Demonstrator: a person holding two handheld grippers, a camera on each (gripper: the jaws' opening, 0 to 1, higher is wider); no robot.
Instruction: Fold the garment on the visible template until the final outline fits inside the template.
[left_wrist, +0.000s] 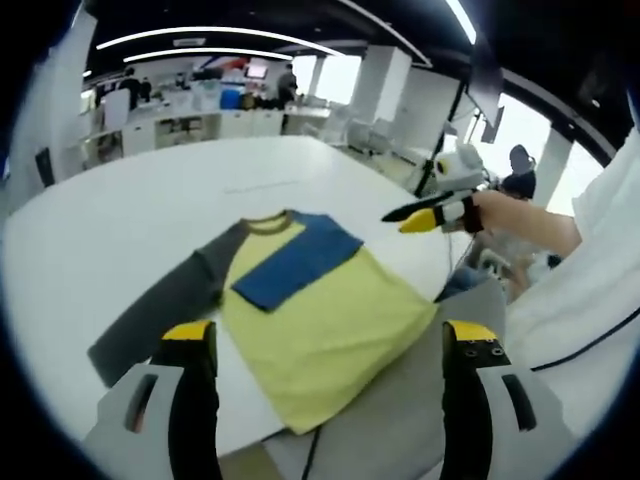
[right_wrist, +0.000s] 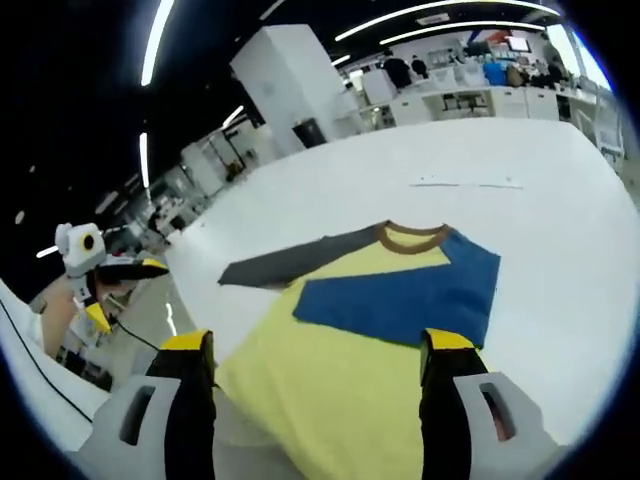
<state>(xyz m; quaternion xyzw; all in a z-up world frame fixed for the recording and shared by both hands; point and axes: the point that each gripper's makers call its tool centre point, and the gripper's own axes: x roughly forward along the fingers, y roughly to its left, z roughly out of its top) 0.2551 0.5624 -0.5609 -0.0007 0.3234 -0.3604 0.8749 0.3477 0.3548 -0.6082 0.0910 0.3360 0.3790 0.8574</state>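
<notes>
The yellow garment (left_wrist: 330, 320) (blue sleeve (left_wrist: 298, 262) folded across its chest, grey sleeve (left_wrist: 165, 305) spread toward the lower left) lies centre frame on the white table (left_wrist: 120, 215), while the left gripper (left_wrist: 330, 345) and right gripper (right_wrist: 315, 350) hover wide open, holding nothing.

- The shirt (left_wrist: 320, 320) lies flat on the surface (left_wrist: 120, 220), near its front edge, collar pointing away.
- One sleeve (left_wrist: 160, 305) stretches out to the shirt's left in the left gripper view.
- The other sleeve (left_wrist: 300, 260) lies folded across the chest.
- A line (right_wrist: 465, 184) on the surface lies beyond the collar.
- Counters (left_wrist: 200, 125) stand behind the surface.
</notes>
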